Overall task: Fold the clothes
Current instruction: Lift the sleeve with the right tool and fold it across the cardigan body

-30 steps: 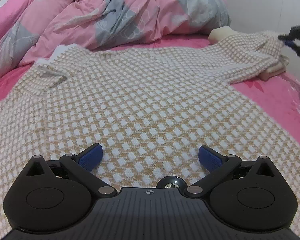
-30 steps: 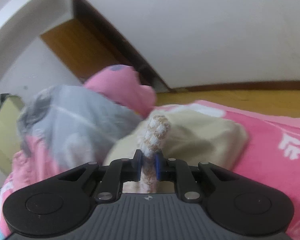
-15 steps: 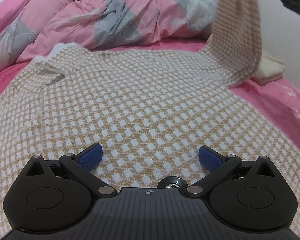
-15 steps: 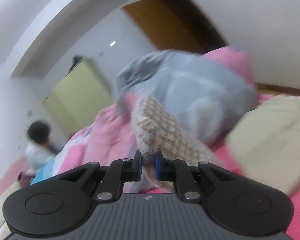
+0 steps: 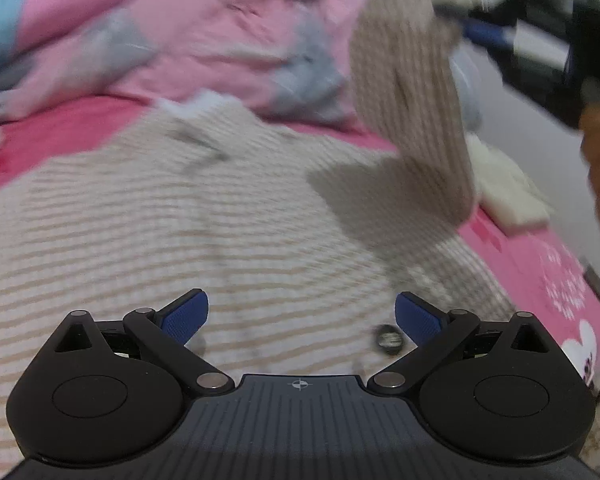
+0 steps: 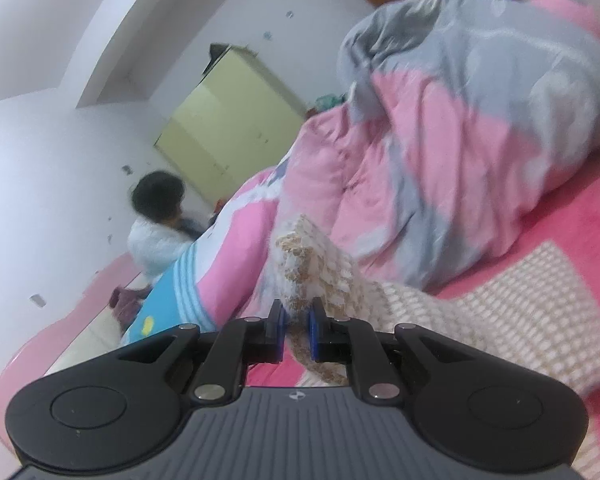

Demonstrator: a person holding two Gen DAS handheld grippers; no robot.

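Observation:
A beige and white checked knit sweater (image 5: 236, 216) lies spread flat on the pink bed. Its right sleeve (image 5: 412, 92) is lifted into the air over the body. My right gripper (image 6: 296, 330) is shut on the sleeve cuff (image 6: 298, 252), which bunches up above the blue pads. The same gripper shows blurred at the top right of the left wrist view (image 5: 488, 34). My left gripper (image 5: 302, 314) hovers open above the sweater's lower part, nothing between its fingers. A small round button (image 5: 387, 338) sits on the knit near its right finger.
A pink and grey duvet (image 6: 460, 152) is heaped at the head of the bed. A cream folded cloth (image 5: 508, 188) lies by the wall on the pink sheet (image 5: 540, 276). A person (image 6: 156, 220) sits beyond the bed near a yellow-green wardrobe (image 6: 220, 132).
My right gripper has lifted the sleeve cuff off the bed and swung it up and leftward over the sweater body. The left gripper has pulled back and up, staying open.

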